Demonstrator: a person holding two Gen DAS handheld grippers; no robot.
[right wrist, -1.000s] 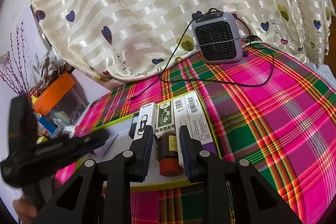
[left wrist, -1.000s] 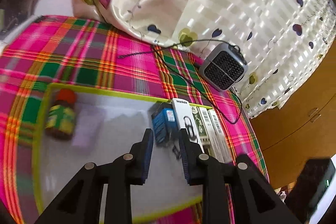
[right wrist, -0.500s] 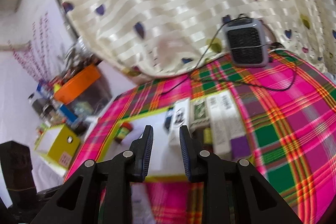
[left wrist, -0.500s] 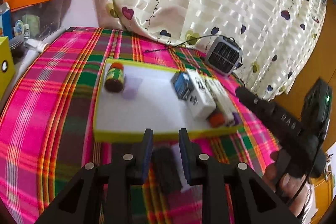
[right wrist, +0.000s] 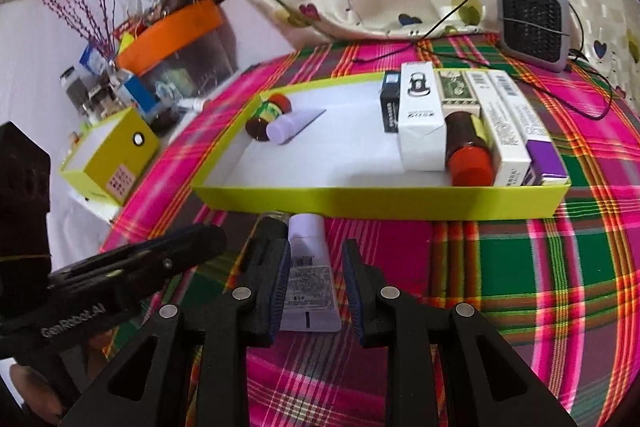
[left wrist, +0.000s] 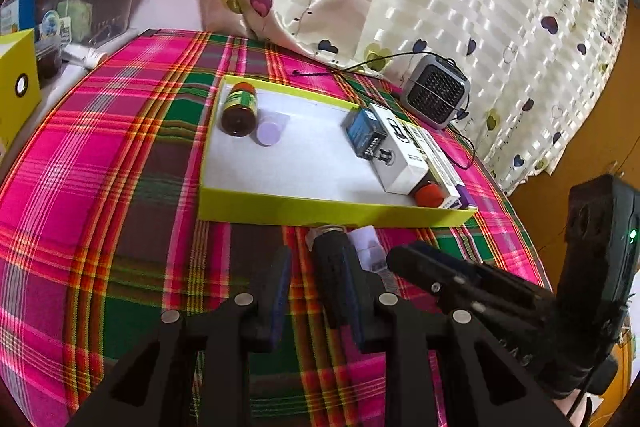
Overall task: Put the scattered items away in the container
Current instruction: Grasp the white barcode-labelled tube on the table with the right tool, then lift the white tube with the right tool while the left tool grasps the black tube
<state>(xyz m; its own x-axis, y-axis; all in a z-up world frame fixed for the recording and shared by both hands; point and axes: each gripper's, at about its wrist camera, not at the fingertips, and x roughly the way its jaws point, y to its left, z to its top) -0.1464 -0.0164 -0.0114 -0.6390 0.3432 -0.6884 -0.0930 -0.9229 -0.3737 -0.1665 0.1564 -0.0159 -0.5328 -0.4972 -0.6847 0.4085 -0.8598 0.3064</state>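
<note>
A shallow yellow-green tray (left wrist: 320, 213) (right wrist: 380, 201) sits on the plaid cloth. It holds a green-label bottle (left wrist: 240, 107), a lilac tube (left wrist: 272, 129), several boxes (right wrist: 420, 115) and an orange-capped bottle (right wrist: 468, 151). Just in front of the tray lie a black bottle (left wrist: 330, 267) (right wrist: 266, 227) and a white tube (right wrist: 310, 267) (left wrist: 364, 239), side by side. My left gripper (left wrist: 316, 295) (right wrist: 200, 239) is open around the black bottle, with cloth showing beside its left pad. My right gripper (right wrist: 316, 279) (left wrist: 404, 257) is open astride the white tube.
A small grey fan (left wrist: 436, 99) with a black cable (right wrist: 440, 27) stands behind the tray against a heart-print curtain. Off the table's left edge are a yellow box (right wrist: 108, 155) and an orange-lidded bin (right wrist: 176, 27). Open cloth lies right of the tray.
Both grippers drew back from over the tray to its near side and came lower. The black bottle now lies between the left fingers, the white tube between the right's.
</note>
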